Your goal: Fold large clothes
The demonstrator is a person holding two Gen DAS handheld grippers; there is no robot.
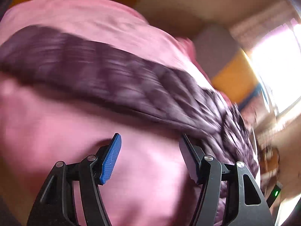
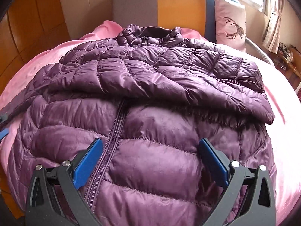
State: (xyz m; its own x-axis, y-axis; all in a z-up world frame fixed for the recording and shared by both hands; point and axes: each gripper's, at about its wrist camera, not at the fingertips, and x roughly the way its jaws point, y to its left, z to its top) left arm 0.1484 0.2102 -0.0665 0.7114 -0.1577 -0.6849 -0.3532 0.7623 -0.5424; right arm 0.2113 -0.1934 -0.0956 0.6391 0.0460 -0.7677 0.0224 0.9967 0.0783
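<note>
A: Where do we stand with the jacket [image 2: 150,98]?

B: It lies face up on the pink bed sheet [image 2: 28,71], straight ahead of our right gripper [image 2: 150,162], zipper [image 2: 114,131] running away from us just inside the left pad. One sleeve [image 2: 169,79] is folded across the chest, beyond the fingertips; the collar [image 2: 148,33] is farthest off, toward the headboard [image 2: 180,9].

A: And the grippers?

B: The right one has its jaws wide apart, with nothing in them, hovering over the lower front panel. Our left gripper [image 1: 150,150] is also spread and empty, over bare sheet; in that blurred view the jacket [image 1: 112,79] crosses ahead of it and passes close by the right finger [image 1: 190,158], though we can't tell whether they touch.

A: How will it handle?

B: We judge it light, puffy and very soft, so it will sag and spring back after each fold. The shiny shell looks slippery, so a shallow pinch could slide off.

A: So where do we grip?

B: At the hem corners nearest us, or along a stitched seam, biting deep through both layers.
</note>
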